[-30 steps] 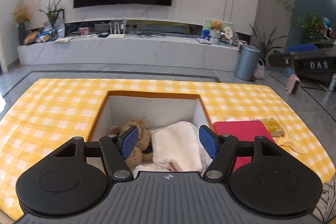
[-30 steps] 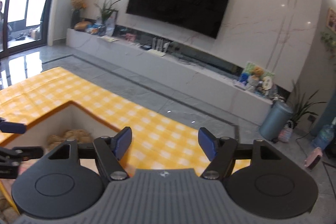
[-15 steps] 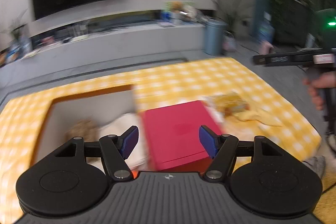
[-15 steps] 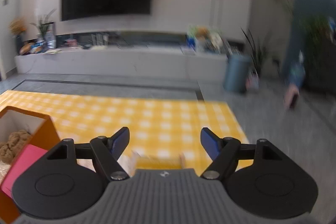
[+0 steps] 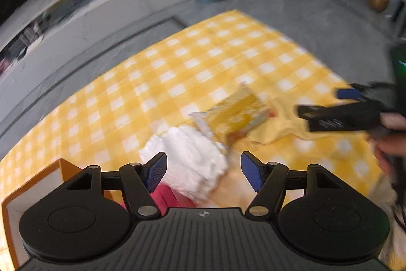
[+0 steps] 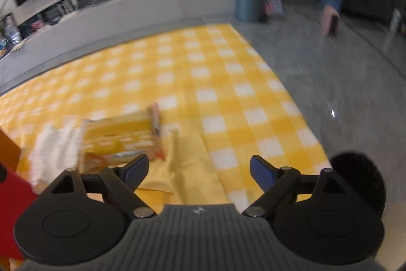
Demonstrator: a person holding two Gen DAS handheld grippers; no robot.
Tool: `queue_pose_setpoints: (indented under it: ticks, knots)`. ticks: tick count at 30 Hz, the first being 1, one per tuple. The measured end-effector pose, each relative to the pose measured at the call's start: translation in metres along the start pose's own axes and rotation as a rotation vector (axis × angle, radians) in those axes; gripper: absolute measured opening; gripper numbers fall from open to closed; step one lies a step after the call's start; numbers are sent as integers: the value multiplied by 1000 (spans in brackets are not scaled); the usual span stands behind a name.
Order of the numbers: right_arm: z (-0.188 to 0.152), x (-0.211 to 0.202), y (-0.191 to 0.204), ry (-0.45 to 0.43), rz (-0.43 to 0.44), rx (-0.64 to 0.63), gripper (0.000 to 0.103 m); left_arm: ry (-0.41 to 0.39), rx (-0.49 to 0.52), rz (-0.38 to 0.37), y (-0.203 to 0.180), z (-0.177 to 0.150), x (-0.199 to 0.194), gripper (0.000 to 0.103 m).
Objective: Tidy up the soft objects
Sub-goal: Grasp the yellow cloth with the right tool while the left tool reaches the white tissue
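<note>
Both views blurred. Left tongs (image 5: 203, 173) apart, nothing clamped, tilted down over the yellow-checked surface (image 5: 203, 62); the white fluffy cloth (image 5: 192, 156) lies on the surface just ahead of and between the blue pads, not touched as far as I can tell. A yellow snack packet (image 5: 236, 116) lies just beyond the white cloth, one end overlapping it, the other end on a plain yellow cloth (image 5: 279, 126). Red flat thing (image 5: 165, 197) shows below the left pad, next to the orange-rimmed box (image 5: 30, 184) at bottom left. Right tongs (image 6: 199, 170) with jaws opening, nothing between them, pointing down at the plain yellow cloth, which lies crumpled on the surface right under the gap. In the right view the packet is just left of and ahead of the left pad, the white cloth further left, box edge and red thing at far left. In the left view the right tongs come in from the right edge, held by a hand (image 5: 390, 141), over the yellow cloth's end. Dark round object (image 6: 360, 179) at the surface's right edge, can't tell what.
</note>
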State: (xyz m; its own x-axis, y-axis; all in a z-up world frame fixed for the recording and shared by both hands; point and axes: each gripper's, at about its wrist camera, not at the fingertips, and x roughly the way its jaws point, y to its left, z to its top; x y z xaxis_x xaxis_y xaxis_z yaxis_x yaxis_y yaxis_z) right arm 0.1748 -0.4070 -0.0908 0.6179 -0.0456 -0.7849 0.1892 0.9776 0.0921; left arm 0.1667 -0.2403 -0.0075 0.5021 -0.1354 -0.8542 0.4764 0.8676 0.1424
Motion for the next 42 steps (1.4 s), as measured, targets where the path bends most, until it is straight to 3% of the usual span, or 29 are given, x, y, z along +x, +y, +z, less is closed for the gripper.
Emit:
queue_pose_setpoints:
  ticks: [7, 11, 15, 19, 21, 23, 25, 31, 36, 39, 41, 42]
  knots:
    - [2, 17, 1, 20, -16, -7, 90, 232, -183, 61, 12, 25, 76, 82]
    - [3, 16, 8, 9, -2, -38, 91, 266, -228, 119, 16, 33, 98, 82]
    - [5, 19, 11, 9, -12, -48, 91, 326, -289, 228, 25, 40, 114, 82]
    - [7, 26, 12, 7, -27, -49, 94, 317, -352, 270, 39, 45, 117, 83]
    - [10, 36, 11, 11, -21, -16, 95, 334, -407, 242, 46, 45, 123, 83]
    - [12, 45, 9, 53, 6, 32, 95, 355, -498, 144, 55, 42, 127, 83]
    - [11, 49, 12, 78, 17, 23, 96, 387, -549, 95, 60, 38, 132, 86]
    - [5, 59, 25, 97, -77, -75, 96, 399, -447, 149, 54, 36, 143, 92]
    - [1, 66, 23, 135, -82, -90, 96, 451, -497, 210, 65, 30, 155, 92]
    - [-2, 66, 25, 111, -44, -140, 80, 439, -478, 197, 67, 24, 159, 92]
    - [-1, 62, 26, 103, -5, -144, 58, 430, -510, 184, 71, 20, 157, 79]
    - [-1, 60, 29, 98, 3, -161, 53, 425, -537, 183, 73, 16, 155, 67]
